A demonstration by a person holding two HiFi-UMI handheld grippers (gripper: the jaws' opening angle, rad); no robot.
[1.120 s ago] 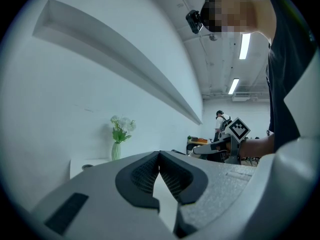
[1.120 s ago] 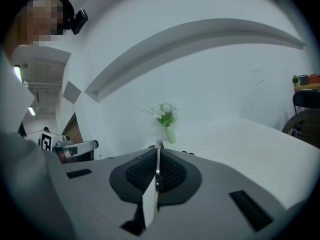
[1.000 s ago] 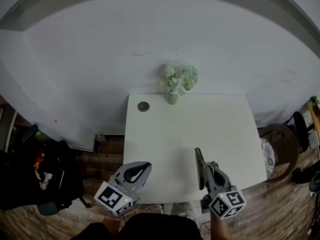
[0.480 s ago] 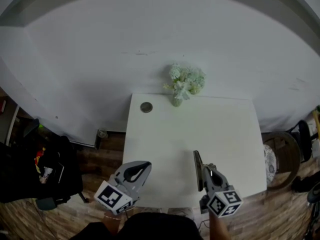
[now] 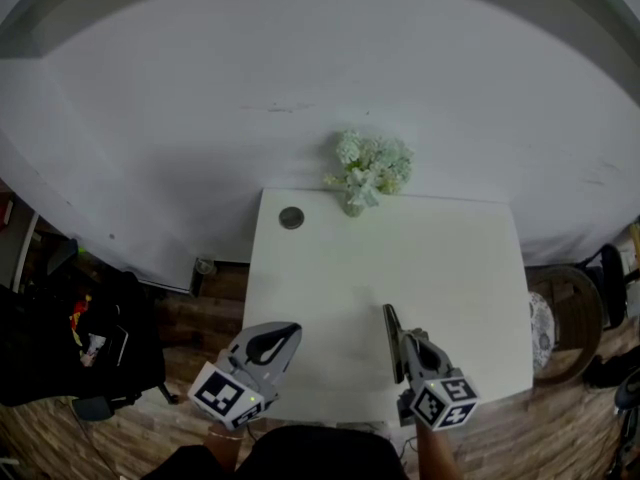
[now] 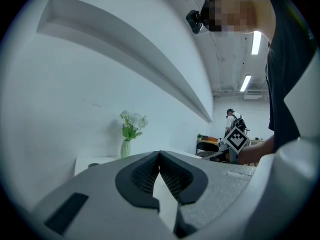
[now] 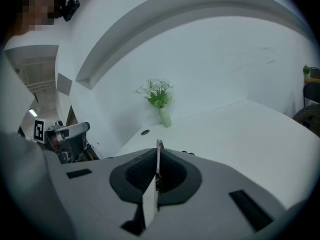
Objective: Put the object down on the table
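Observation:
My right gripper (image 5: 404, 352) hovers over the near right part of the white table (image 5: 450, 268), shut on a thin flat dark object (image 5: 391, 336). The object stands on edge and sticks out forward between the pads. In the right gripper view it shows as a narrow upright sliver (image 7: 159, 156) in the right gripper (image 7: 158, 170), with the table beyond. My left gripper (image 5: 284, 331) hangs at the table's near left edge. In the left gripper view the left gripper (image 6: 159, 155) has its tips together and nothing between them.
A vase of pale flowers (image 5: 368, 171) stands at the table's far edge against the white wall. A small round dark thing (image 5: 291, 218) lies at the far left corner. Dark bags (image 5: 80, 343) sit on the floor to the left, and a chair (image 5: 568, 318) is on the right.
Both grippers keep nearly the same pose, and the right one still grips the flat object. The head view has shifted a little, so the table sits slightly lower and further right in the picture.

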